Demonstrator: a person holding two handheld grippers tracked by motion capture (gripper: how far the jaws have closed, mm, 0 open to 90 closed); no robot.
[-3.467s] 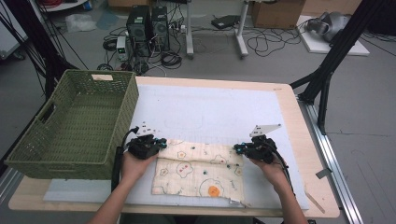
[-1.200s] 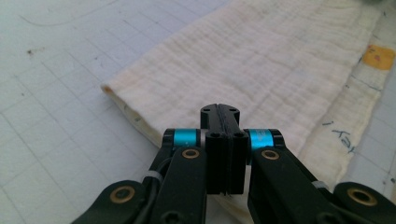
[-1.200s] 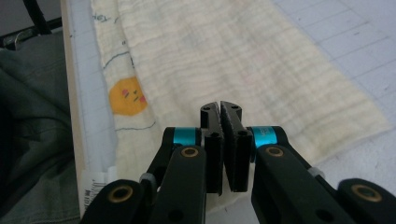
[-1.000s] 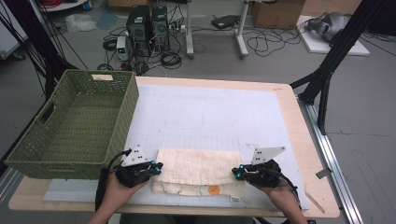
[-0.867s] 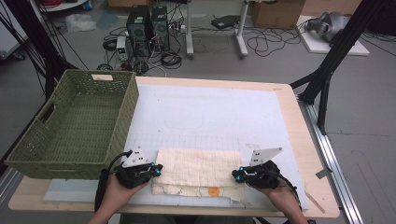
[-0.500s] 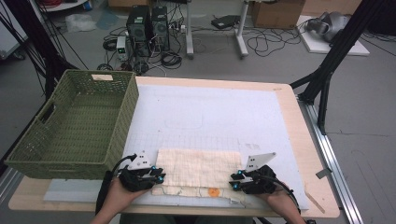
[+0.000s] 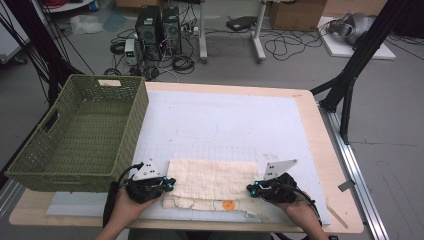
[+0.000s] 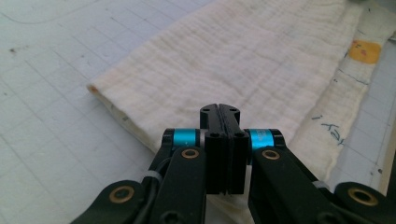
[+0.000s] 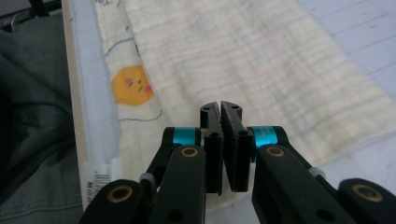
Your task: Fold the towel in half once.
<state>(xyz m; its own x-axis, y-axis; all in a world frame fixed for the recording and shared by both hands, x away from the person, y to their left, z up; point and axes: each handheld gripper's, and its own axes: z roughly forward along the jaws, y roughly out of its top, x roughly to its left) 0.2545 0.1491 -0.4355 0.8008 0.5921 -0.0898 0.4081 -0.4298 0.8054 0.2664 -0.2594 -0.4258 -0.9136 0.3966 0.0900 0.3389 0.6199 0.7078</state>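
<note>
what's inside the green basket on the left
The green basket looks empty: its woven floor and far walls show bare in the high view. The near wall hides the strip of floor just behind it, so that part stays unknown.

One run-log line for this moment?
cream folded muslin cloth on table | left gripper: shut at left end | right gripper: shut at right end
</note>
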